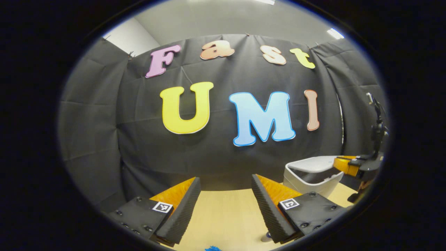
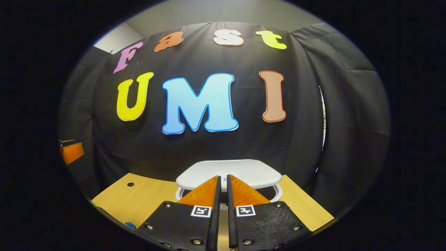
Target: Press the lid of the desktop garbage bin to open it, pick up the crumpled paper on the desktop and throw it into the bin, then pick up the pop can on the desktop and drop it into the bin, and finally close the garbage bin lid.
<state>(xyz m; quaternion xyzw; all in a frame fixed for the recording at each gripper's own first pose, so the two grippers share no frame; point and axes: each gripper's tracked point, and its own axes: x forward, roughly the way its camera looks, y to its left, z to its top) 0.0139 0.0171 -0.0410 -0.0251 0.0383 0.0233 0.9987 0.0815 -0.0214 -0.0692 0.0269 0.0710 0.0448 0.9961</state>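
In the left gripper view, my left gripper hangs over the wooden surface with its fingers wide apart and nothing between them. The white bin sits ahead and to its right, and the right gripper reaches over the bin's rim.

In the right gripper view, my right gripper has its fingers together, nearly touching, just at the near edge of the bin's lid straight ahead.
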